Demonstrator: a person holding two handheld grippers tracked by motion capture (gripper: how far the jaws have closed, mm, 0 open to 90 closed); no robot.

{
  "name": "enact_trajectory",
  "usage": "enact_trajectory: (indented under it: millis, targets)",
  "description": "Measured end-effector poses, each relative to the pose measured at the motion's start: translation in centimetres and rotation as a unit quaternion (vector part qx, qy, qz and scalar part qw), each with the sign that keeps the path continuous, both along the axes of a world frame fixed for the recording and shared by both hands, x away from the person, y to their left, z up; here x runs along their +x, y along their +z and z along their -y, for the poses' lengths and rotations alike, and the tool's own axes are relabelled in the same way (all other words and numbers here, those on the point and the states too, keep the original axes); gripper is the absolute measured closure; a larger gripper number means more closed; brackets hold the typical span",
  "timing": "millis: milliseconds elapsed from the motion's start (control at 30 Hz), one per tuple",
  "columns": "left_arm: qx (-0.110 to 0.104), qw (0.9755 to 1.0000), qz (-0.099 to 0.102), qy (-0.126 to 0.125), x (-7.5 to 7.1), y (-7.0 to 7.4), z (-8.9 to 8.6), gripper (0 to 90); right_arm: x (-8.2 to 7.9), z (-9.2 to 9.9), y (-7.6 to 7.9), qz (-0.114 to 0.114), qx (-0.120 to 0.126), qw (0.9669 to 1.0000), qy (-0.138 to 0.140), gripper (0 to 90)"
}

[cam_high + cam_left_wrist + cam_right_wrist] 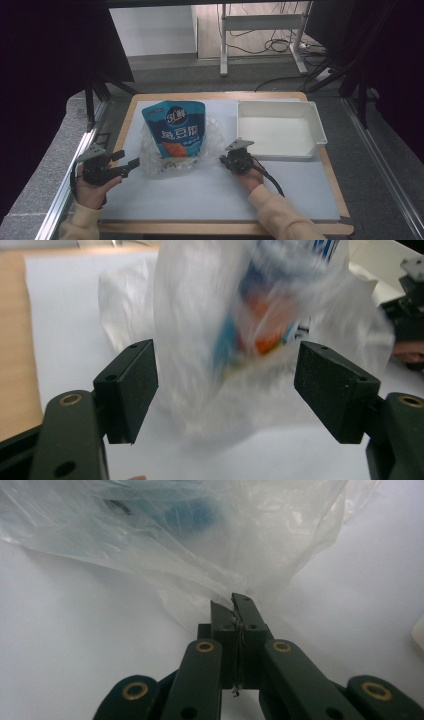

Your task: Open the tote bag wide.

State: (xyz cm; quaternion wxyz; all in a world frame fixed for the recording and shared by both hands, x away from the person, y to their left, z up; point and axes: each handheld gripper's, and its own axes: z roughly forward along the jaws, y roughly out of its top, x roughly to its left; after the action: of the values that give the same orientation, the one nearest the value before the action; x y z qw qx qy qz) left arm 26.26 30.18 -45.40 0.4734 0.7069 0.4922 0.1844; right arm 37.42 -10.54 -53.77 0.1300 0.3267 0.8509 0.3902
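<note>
Right claw (235, 602) pinches the plastic bag (200, 545) edge (blue pouch inside).

A white tray (305, 131) sits at the upper right of the white mat (215, 190), which covers most of a wooden table (131, 111) in the middle of the high view. Beyond the table, at the top of the frame, a white metal stand (262, 22) rises from the floor with black cables (280, 47) tangled near its feet. Black curtains (45, 60) hang at the left and right edges.
</note>
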Motion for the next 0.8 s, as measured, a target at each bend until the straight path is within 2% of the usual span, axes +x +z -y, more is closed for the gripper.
enact_trajectory:
  millis: [233, 400, 533, 667, 733, 800]
  targets:
    - [-0.039, 0.9988, 0.03, 0.005, 1.6, 3.0, -0.5, 29.0, 0.0, 0.0, 0.0, 0.0, -0.001, 1.0, 0.0, 88.2]
    - [-0.056, 0.9978, 0.024, -0.026, 4.4, 3.9, 0.5, 30.1, 0.0, 0.0, 0.0, 0.0, -0.001, 1.0, 0.0, 88.2]
    - [-0.046, 0.998, 0.007, -0.042, 5.9, 3.6, 1.3, 30.8, 0.0, 0.0, 0.0, 0.0, -0.002, 1.0, 0.0, 88.2]
    - [-0.029, 0.9985, -0.006, -0.046, 6.4, 2.8, 1.5, 31.6, -0.1, 0.0, 0.0, 0.004, -0.003, 1.0, 0.002, 87.9]
    - [-0.028, 0.9984, -0.011, -0.049, 6.5, 2.4, 1.4, 36.4, -0.1, 0.0, 0.0, 0.005, -0.005, 1.0, 0.002, 87.8]
    - [-0.02, 0.9984, -0.015, -0.05, 6.6, 2.1, 1.4, 44.8, -0.1, 0.0, 0.0, 0.006, -0.006, 1.0, 0.002, 87.8]
